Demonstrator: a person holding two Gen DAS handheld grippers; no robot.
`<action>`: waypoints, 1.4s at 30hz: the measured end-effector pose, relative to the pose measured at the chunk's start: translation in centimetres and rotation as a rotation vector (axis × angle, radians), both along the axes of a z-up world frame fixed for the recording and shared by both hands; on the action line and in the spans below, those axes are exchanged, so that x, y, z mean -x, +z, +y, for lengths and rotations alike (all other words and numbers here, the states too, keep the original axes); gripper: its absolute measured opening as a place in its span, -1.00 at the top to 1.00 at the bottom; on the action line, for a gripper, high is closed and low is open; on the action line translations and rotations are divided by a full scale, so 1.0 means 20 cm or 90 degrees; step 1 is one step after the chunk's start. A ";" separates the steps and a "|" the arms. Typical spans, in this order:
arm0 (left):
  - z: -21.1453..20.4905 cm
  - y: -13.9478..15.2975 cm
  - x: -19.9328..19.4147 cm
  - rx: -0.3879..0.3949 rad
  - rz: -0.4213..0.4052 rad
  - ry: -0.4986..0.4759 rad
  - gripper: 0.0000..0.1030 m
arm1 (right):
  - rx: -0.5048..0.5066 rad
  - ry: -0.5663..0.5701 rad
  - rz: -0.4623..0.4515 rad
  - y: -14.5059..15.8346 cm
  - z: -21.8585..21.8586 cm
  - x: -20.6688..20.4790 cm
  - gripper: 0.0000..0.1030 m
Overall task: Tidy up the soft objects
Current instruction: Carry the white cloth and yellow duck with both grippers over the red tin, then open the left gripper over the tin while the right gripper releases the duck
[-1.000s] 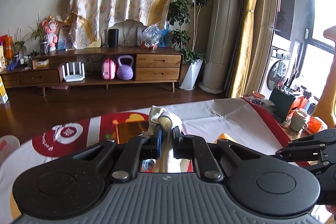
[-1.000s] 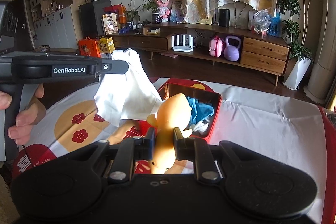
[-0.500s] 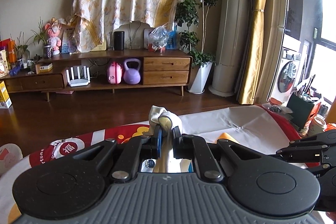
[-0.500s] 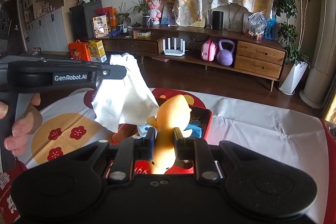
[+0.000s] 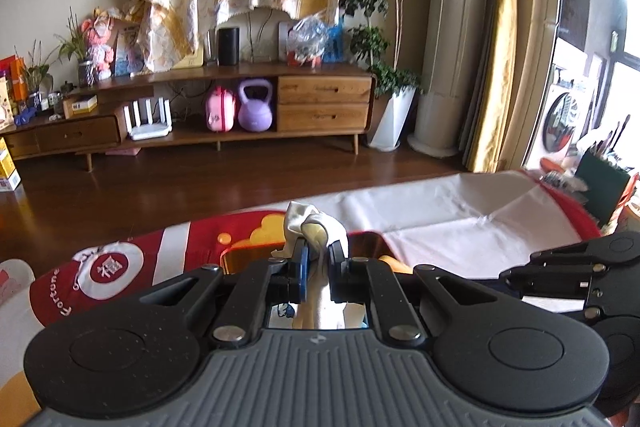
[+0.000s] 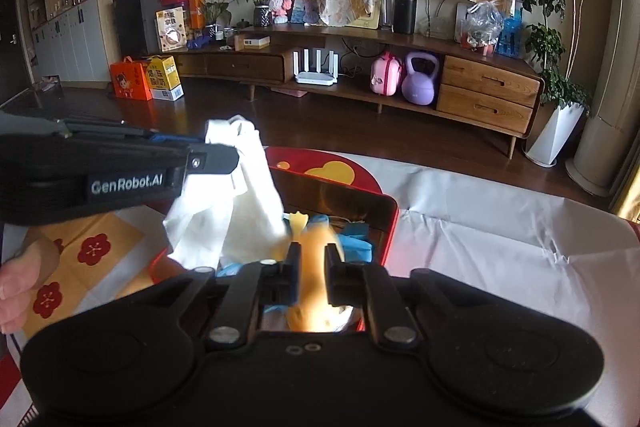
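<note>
My left gripper (image 5: 318, 251) is shut on a bunched white cloth (image 5: 312, 223). In the right wrist view that gripper (image 6: 216, 163) reaches in from the left, and the cloth (image 6: 240, 211) hangs from it over the left part of a red tray (image 6: 394, 219). The jaws of my right gripper (image 6: 312, 255) are closing, with the pads against an orange soft toy (image 6: 316, 267) that is blurred and hangs down over the tray. Blue cloth (image 6: 356, 239) lies inside the tray. The right gripper (image 5: 516, 277) shows at the right edge of the left wrist view.
The tray sits on a table with a white sheet (image 6: 480, 235) and a red and gold patterned cover (image 5: 120, 267). A hand (image 6: 16, 287) holds the left gripper. Beyond the table's far edge lie wooden floor and a low cabinet (image 6: 480, 95).
Both grippers have sunk and moved forward over the tray. The orange toy sits lower between the right jaws and is now blurred. The white cloth hangs closer to the tray.
</note>
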State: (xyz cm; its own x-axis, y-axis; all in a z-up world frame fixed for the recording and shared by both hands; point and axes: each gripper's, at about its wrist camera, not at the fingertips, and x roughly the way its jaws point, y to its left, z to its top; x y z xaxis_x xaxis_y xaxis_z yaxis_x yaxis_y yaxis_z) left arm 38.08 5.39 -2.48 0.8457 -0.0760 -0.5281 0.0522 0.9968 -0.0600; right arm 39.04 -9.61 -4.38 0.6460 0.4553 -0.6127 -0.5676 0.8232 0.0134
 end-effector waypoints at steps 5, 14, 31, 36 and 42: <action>0.02 -0.10 -0.06 -0.003 0.033 0.008 0.81 | 0.008 -0.004 0.013 -0.06 0.01 -0.04 0.82; 0.03 -0.26 -0.15 -0.008 0.091 0.007 0.81 | 0.009 -0.008 0.046 -0.15 0.01 -0.07 0.78; 0.00 -0.37 -0.19 -0.030 0.155 0.013 0.81 | -0.005 -0.013 0.080 -0.18 0.01 -0.09 0.58; 0.00 -0.33 -0.16 -0.032 0.158 0.006 0.69 | -0.009 -0.014 0.081 -0.16 0.00 -0.07 0.37; 0.01 -0.30 -0.12 -0.019 0.160 0.000 0.43 | -0.015 -0.009 0.079 -0.12 -0.01 -0.02 0.25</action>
